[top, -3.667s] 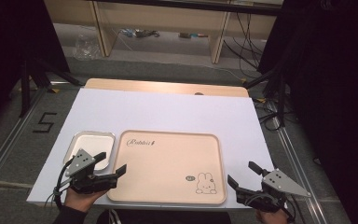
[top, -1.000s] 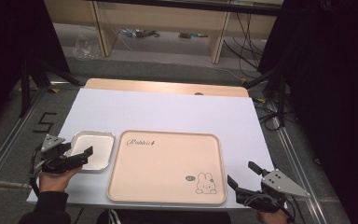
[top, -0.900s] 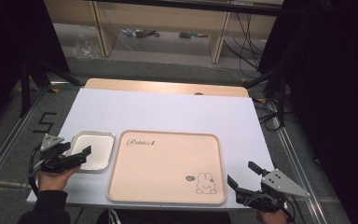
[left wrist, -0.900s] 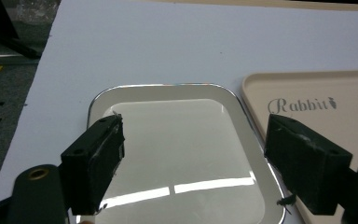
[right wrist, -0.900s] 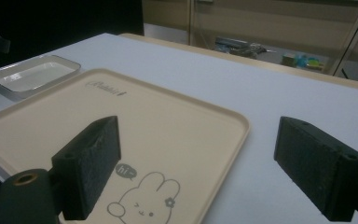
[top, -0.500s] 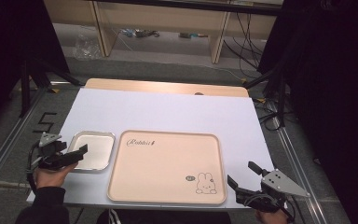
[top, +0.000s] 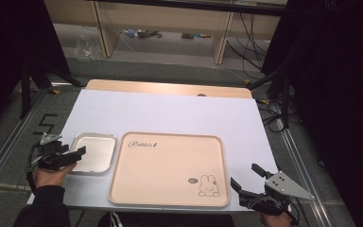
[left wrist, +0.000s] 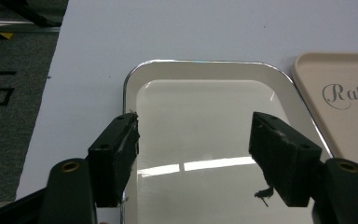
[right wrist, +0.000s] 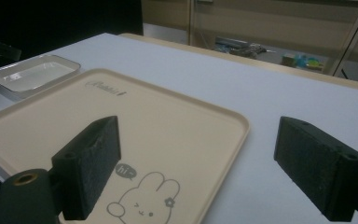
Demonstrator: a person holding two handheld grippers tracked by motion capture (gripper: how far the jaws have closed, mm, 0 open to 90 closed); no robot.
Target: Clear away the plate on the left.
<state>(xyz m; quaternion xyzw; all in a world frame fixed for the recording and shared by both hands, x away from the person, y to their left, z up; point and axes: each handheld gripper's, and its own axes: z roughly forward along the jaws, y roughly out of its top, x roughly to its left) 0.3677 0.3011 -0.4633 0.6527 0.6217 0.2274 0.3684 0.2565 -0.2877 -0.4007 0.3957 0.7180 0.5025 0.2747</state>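
Both grippers' jaws spread wide, empty: left gripper (top: 71,155) over metal tray (top: 94,152), right gripper (top: 246,182) beside beige tray (top: 170,165)

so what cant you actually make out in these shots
- Near edge of the small white metal-rimmed tray: left gripper view, cut off by the frame bottom and the open left tool.
- Script on the large beige plastic rabbit tray: left gripper view, cut by the right edge.
- Right hand: high view, mostly past the bottom edge under the open right tool.
- Clutter under the far wooden shelves: high view, too small.
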